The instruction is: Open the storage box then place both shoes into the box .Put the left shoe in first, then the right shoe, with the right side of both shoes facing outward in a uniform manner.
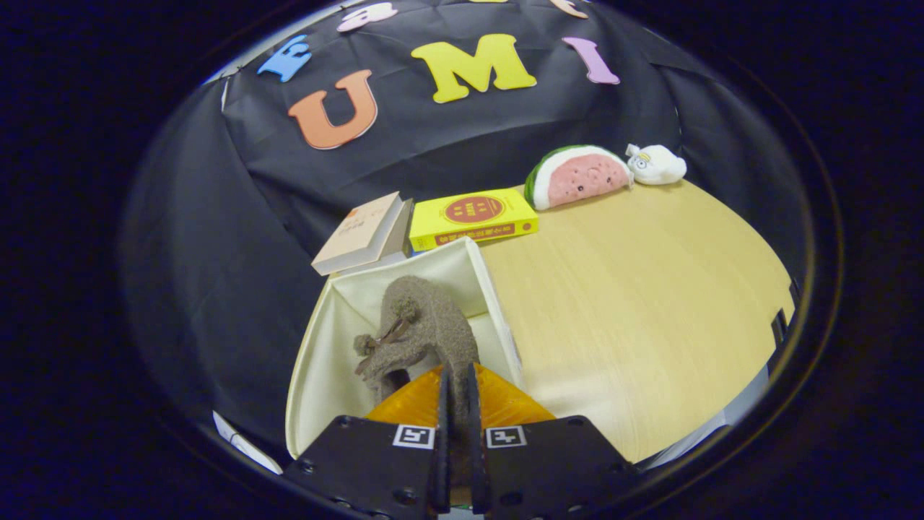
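My gripper [456, 375] is shut on the heel edge of a grey-brown fuzzy shoe [422, 325] with a small bow on it. The shoe hangs tilted, toe pointing away, over the open cream-white storage box [325, 361]. The box stands at the near left part of the wooden table, its white walls spread around the shoe. An orange translucent panel [498, 404] lies just under my fingers at the box's near side. I cannot tell whether the shoe's sole touches the box floor. A second shoe may lie hidden below.
Behind the box a tan book [364, 235] leans beside a yellow book [473, 217]. A watermelon-slice plush [577, 177] and a small white plush [657, 165] sit at the far edge of the wooden table [635, 303]. Bare tabletop stretches right of the box.
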`<state>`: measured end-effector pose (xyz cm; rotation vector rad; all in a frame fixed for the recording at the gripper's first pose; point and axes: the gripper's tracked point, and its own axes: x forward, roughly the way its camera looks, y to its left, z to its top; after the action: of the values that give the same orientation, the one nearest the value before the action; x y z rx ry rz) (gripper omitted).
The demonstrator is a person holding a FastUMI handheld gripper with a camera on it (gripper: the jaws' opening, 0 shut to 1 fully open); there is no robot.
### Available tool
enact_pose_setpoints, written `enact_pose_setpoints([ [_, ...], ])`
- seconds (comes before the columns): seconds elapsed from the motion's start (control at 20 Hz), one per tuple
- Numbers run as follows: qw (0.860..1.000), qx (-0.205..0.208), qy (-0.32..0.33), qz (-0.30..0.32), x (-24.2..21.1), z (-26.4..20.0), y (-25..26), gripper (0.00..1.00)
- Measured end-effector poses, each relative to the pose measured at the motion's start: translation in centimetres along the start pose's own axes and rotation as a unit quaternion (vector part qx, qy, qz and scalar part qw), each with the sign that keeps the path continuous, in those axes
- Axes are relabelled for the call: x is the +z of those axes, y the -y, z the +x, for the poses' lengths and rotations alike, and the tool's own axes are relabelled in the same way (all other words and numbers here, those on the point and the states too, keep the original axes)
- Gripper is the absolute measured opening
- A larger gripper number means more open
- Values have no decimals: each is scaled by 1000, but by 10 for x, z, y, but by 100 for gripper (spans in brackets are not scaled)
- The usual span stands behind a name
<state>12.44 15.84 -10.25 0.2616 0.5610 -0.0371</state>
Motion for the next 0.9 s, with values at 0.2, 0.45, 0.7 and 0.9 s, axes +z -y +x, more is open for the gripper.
enact_pose_setpoints([
  [0.2,999,18,32,-4,3,-4,-8,14],
  [0.45,992,26,106,-65,10,-16,-17,52],
  [0.7,971,12,225,-79,48,-72,-2,85],
  [0.9,954,-1,285,-97,59,-109,26,94],
])
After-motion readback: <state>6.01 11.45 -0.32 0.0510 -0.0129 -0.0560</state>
